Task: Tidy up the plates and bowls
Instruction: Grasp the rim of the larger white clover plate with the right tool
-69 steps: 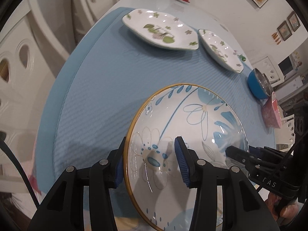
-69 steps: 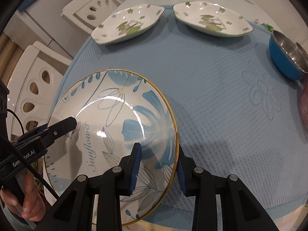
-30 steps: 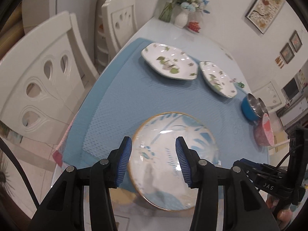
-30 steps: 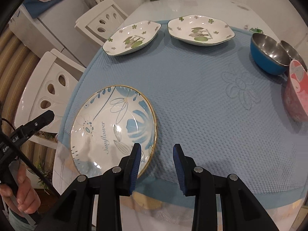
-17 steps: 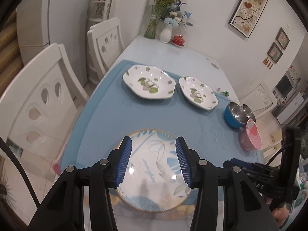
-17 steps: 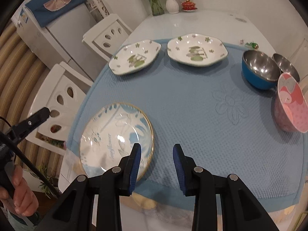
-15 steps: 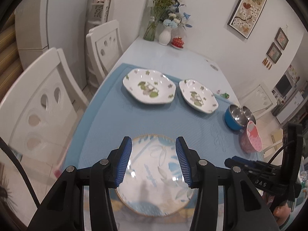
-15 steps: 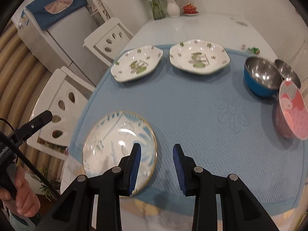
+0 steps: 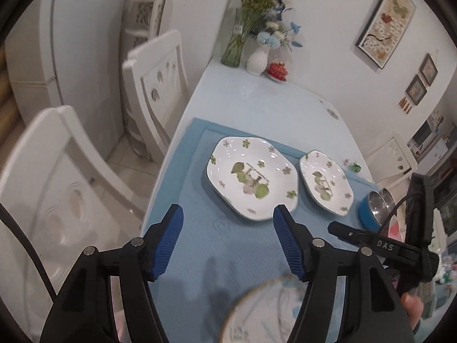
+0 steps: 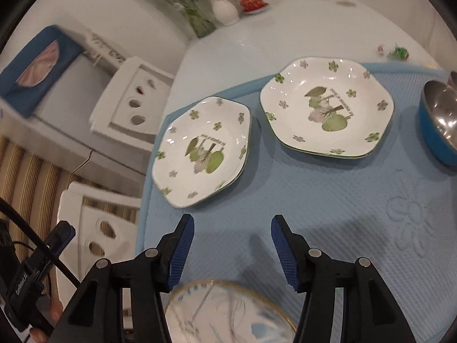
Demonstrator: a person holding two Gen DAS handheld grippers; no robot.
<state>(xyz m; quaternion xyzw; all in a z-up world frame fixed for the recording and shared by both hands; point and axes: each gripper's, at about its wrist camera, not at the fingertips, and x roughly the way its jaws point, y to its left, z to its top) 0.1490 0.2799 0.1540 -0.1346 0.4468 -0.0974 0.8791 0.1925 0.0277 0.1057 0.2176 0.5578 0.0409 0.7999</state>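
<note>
Left gripper (image 9: 225, 238): I read the jaws as spread, just been opening, nothing between the blue pads; only bare blue mat (image 9: 200, 171) shows through the gap. Right gripper (image 10: 232, 247): jaws likewise spread, just been opening, nothing pinched.

The gold-rimmed round plate (image 10: 228, 314) lies flat on the mat at the near edge of the table (image 9: 257, 100), below both sets of fingers and clear of them; blurred in both views.

Past the jaws, two hexagonal leaf-print plates sit side by side toward the mat's far edge, close together, not touching: the left hexagonal plate (image 10: 201, 151) nearer the mat's left edge, the right hexagonal plate (image 10: 327, 107) beside it. The blue steel-lined bowl (image 10: 438, 121) stands at the right edge, and a second steel bowl (image 9: 388, 197) sits just behind it.

White vase (image 9: 257, 60) and small red dish (image 9: 277, 71) stand at the table's far end. White chairs (image 9: 157, 85) line the left side.
</note>
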